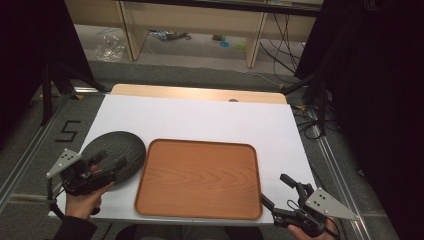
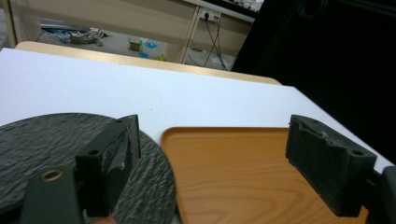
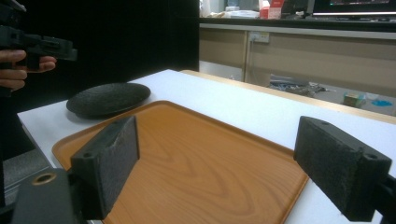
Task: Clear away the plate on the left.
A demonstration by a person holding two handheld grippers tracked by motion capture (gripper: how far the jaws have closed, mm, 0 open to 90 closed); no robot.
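Though near, plate [image 1: 116, 152] beneath left tool [image 1: 107, 161]

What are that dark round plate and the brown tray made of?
The plate looks like matte black stoneware or slate-style ceramic: its surface is rough and rippled, with no shine. The tray looks like wood or wood-grain laminate with a smooth satin finish: flowing grain lines and soft reflections show in both gripper views. Which one, the pictures leave open.
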